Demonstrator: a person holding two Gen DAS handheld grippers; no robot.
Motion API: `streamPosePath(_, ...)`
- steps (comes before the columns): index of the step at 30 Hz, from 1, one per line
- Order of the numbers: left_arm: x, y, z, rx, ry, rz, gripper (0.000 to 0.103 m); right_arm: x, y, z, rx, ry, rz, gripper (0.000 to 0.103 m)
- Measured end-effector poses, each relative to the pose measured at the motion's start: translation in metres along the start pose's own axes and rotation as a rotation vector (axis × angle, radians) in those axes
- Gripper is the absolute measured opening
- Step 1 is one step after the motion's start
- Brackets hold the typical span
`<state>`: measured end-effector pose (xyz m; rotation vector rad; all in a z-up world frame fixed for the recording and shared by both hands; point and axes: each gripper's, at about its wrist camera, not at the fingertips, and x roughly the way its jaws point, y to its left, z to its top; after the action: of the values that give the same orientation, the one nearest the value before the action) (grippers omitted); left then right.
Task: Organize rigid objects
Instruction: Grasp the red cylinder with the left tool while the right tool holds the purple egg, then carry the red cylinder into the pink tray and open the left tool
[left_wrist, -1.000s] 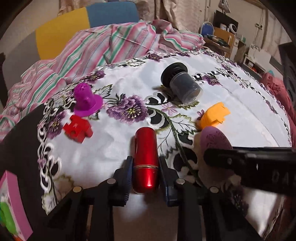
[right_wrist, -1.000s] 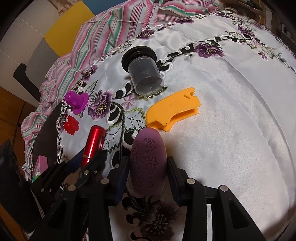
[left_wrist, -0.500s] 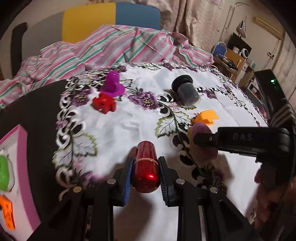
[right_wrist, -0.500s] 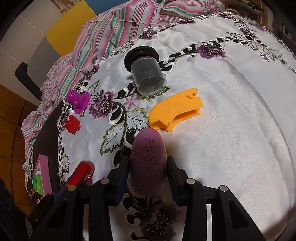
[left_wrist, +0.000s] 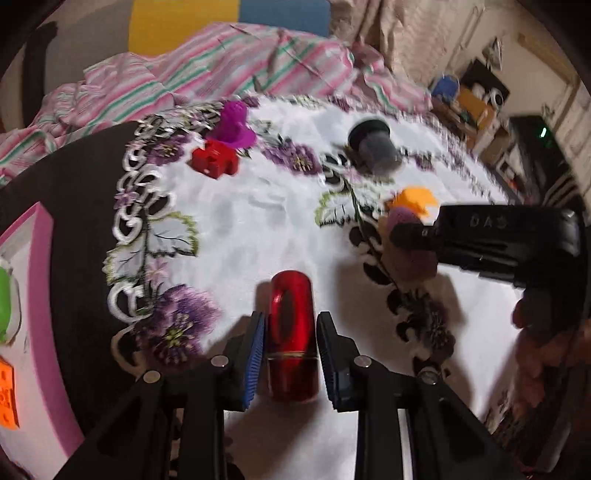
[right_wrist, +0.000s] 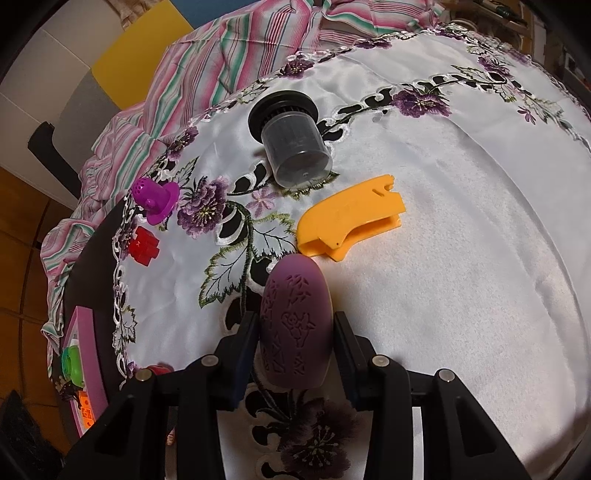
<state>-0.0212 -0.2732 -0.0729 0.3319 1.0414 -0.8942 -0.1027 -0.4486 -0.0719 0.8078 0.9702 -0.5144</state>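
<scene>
White flowered cloth (right_wrist: 461, 258) covers the counter. Left gripper (left_wrist: 290, 345) has its jaws pinching a red tube (left_wrist: 291, 332) near the cloth's edge; right gripper (right_wrist: 295, 341) clamps a purple oval (right_wrist: 293, 325), just beside an orange piece (right_wrist: 351, 225).

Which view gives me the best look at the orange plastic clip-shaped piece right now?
The right wrist view: the orange plastic clip-shaped piece lies in full, sharp view on the white embroidered cloth. In the left wrist view it is small, blurred and partly hidden behind the purple embossed oval.
</scene>
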Motion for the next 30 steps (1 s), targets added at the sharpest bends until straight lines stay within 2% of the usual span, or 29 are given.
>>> streamPosePath(2,0.0,-0.008,-0.002,0.059,-0.013,0.039,0.025,0.0,0.001,0.0,-0.005,-0.001,-0.003,0.041)
streamPosePath(4,-0.003,-0.009,-0.007,0.074,-0.02,0.032,0.025,0.0,0.001,0.0,-0.01,-0.004,-0.007,0.041)
streamPosePath(9,-0.02,0.008,-0.019,-0.038,-0.042,-0.047,0.025,0.0,0.002,0.0,-0.015,-0.008,-0.009,0.041)
streamPosePath(15,-0.047,0.024,-0.031,-0.106,-0.088,-0.085,0.025,0.0,0.002,0.0,-0.011,-0.011,-0.005,0.041)
streamPosePath(23,-0.085,0.054,-0.044,-0.174,-0.15,-0.093,0.025,0.0,0.002,0.0,-0.006,-0.012,-0.001,0.041)
streamPosePath(30,-0.112,0.096,-0.057,-0.258,-0.208,-0.043,0.025,0.001,0.003,0.0,-0.012,-0.01,0.016,0.04)
